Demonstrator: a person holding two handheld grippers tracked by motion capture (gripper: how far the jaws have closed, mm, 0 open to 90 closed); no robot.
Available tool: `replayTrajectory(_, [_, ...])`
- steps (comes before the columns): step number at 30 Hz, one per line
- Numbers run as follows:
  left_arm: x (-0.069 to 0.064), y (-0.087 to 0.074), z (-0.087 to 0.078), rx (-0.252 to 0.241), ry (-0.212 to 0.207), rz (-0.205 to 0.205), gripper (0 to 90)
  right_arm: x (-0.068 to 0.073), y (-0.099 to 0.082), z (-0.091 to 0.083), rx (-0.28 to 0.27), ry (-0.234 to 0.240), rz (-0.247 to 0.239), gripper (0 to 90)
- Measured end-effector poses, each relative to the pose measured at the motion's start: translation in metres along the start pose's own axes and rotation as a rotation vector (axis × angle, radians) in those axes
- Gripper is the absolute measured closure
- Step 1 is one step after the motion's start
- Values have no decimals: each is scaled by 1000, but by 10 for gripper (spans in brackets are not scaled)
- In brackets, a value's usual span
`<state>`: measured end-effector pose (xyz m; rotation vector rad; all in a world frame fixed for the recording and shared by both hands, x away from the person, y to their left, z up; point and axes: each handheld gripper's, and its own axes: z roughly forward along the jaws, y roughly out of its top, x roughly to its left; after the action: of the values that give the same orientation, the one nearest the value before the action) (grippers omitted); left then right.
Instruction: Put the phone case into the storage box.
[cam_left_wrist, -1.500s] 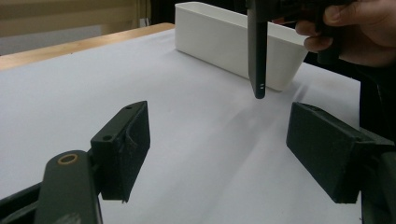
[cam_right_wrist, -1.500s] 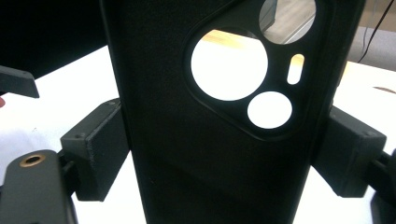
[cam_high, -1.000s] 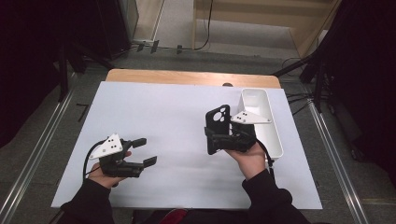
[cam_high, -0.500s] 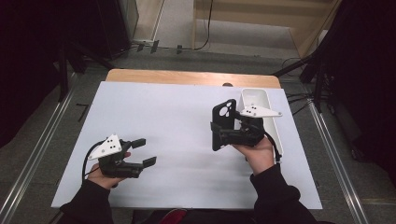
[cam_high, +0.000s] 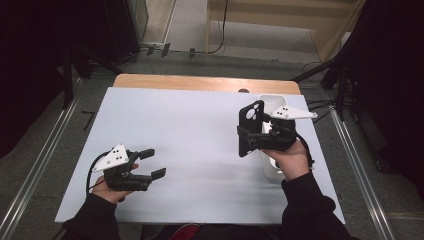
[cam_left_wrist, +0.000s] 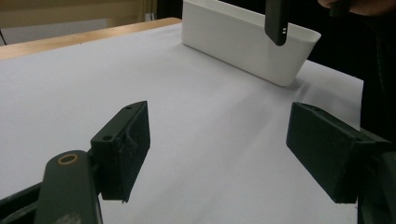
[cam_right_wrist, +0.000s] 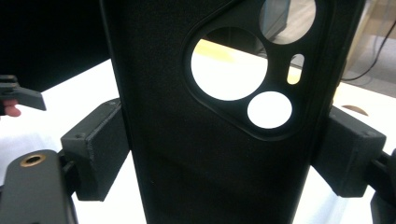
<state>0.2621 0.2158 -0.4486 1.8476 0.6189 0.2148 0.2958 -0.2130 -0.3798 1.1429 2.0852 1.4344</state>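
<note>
High view: a white sheet (cam_high: 200, 150) covers the table, with a strip of bare wooden tabletop (cam_high: 200, 82) at its far edge. The right gripper (cam_high: 248, 137) is held above the sheet's right part, its jaws clamped on the two long edges of a black phone case (cam_high: 251, 127) that stands upright — camera cut-outs at the top. Just behind and to the right of it lies a long white bin (cam_high: 272, 167), partly hidden by the right hand (cam_high: 290, 160) and the gripper's grey plate. The left gripper (cam_high: 152, 163) rests low at the near left, well apart from the case, jaws spread wide with nothing between them. In the left gripper view the bin (cam_left_wrist: 247, 44) stands far across bare sheet, the case's lower end (cam_left_wrist: 276, 21) hanging in front of its rim.
</note>
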Motion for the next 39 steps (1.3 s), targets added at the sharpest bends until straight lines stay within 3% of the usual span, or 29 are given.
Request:
replayTrajectory(15, [1,0,0,4,-4,-17,219,-23,2,-11,-1,-86,33,128])
replayTrajectory(27, [0,0,0,-4,-3,-14,218,-41,14,-5,1,-147,59,128])
replayTrajectory(39, [2,0,-1,-6,-1,-20,219,-63,28,11,10,-195,79,128])
